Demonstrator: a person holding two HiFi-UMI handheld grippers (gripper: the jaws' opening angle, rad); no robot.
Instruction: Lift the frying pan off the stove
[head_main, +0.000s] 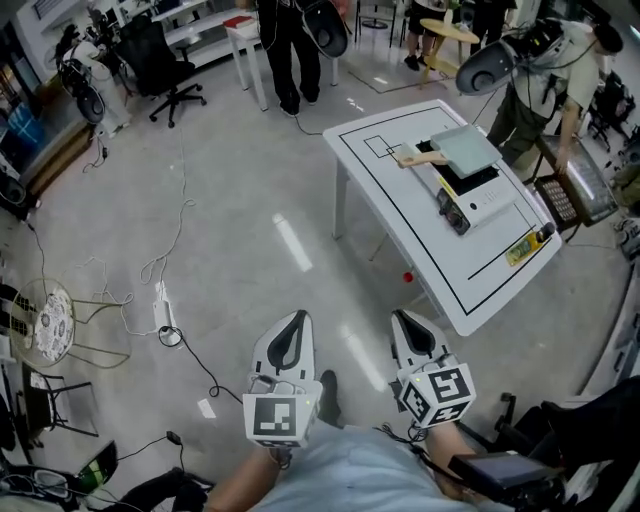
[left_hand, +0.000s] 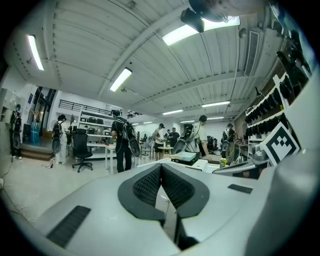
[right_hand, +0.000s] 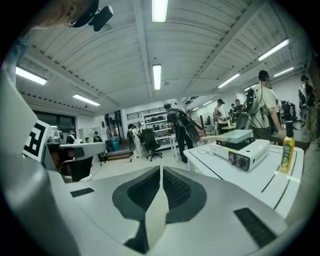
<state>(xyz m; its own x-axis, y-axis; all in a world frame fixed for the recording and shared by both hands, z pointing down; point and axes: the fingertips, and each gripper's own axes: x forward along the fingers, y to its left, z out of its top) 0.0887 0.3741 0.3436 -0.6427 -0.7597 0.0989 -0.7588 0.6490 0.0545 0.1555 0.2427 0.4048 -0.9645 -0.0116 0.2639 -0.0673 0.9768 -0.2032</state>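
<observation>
The frying pan (head_main: 466, 148) is square and pale grey-green with a wooden handle (head_main: 420, 158). It sits on a white portable stove (head_main: 478, 195) on the white table (head_main: 400, 210), far ahead and to the right. Both grippers are held low near my body, well short of the table. My left gripper (head_main: 296, 318) is shut and holds nothing. My right gripper (head_main: 402, 317) is also shut and holds nothing. In the right gripper view the frying pan (right_hand: 239, 135) and stove (right_hand: 248, 152) lie ahead right of the right gripper (right_hand: 161, 170). In the left gripper view the left gripper (left_hand: 160, 167) points towards the distant frying pan (left_hand: 184, 157).
A yellow bottle (head_main: 527, 247) lies at the table's right edge. A person (head_main: 545, 80) stands just behind the table, another (head_main: 295, 50) further back. Cables and a power strip (head_main: 163, 308) trail over the floor at left. An office chair (head_main: 165, 65) stands at the back left.
</observation>
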